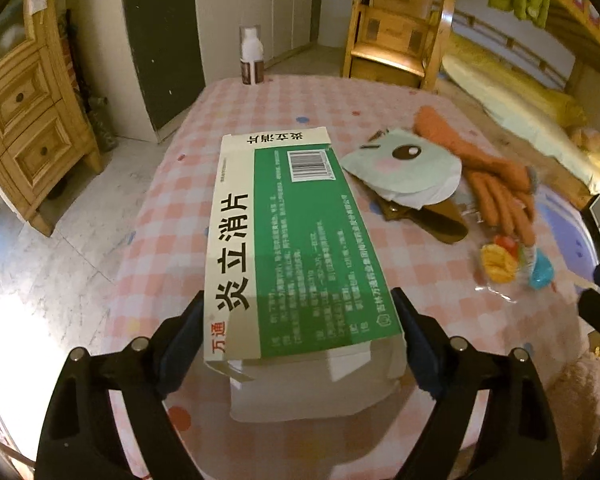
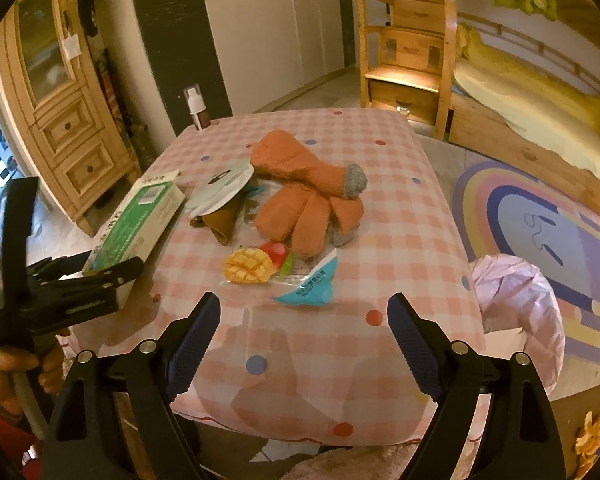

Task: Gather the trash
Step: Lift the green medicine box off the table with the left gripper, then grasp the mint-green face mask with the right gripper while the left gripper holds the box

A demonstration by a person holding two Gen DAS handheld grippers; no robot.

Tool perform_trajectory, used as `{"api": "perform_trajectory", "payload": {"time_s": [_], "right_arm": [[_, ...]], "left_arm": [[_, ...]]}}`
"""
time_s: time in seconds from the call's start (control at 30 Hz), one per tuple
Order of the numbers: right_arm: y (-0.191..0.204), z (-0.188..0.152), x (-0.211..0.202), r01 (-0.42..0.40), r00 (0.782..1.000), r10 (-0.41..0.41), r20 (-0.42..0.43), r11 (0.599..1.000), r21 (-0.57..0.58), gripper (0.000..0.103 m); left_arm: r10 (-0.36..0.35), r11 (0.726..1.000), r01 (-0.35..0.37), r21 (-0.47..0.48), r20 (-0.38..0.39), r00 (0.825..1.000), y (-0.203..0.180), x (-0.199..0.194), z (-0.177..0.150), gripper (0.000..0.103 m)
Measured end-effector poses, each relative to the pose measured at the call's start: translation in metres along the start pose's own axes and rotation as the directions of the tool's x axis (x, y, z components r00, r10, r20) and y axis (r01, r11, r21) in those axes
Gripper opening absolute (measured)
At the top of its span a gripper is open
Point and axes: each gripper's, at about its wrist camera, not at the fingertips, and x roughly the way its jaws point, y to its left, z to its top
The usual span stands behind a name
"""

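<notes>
A long green-and-white medicine box (image 1: 300,232) lies on the pink checked tablecloth (image 1: 440,320) near its left edge. My left gripper (image 1: 300,300) stands wide around the box's near end, both pads against its sides; the right wrist view shows the same gripper (image 2: 100,280) on the box (image 2: 140,220). A clear snack wrapper (image 2: 284,276) with a mango picture and a blue corner lies mid-table. Just short of it, my right gripper (image 2: 304,304) hangs open over the cloth, nothing between its fingers.
Orange gloves (image 2: 308,200), a pale cartoon-face paper piece (image 2: 220,188) and a brown scrap (image 2: 222,220) lie behind the wrapper. A bottle (image 2: 196,110) stands at the far left corner. A pink bag (image 2: 520,300) sits right of the table. Orange peel (image 2: 592,436) lies on the floor.
</notes>
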Motion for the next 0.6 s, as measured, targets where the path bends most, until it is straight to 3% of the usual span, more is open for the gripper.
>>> {"api": "perform_trajectory", "payload": {"time_s": [0.17,0.4,0.6], "right_arm": [[0.015,0.010,0.004,-0.001,1.000,0.002,0.015,0.999,-0.040,0.084],[0.037,0.035,0.024,-0.024,0.999,0.025,0.021,0.996,-0.082,0.063],[0.052,0.059,0.056,-0.048,0.999,0.048,0.003,0.993,-0.110,0.048]], "left_arm": [[-0.014,0.999,0.016,-0.028,0.063,0.998,0.012,-0.027,0.000,0.085],[-0.006,1.000,0.010,-0.028,0.133,0.991,0.022,-0.047,0.011,0.085],[0.011,1.000,-0.008,-0.026,0.140,0.990,0.028,-0.038,0.019,0.085]]}}
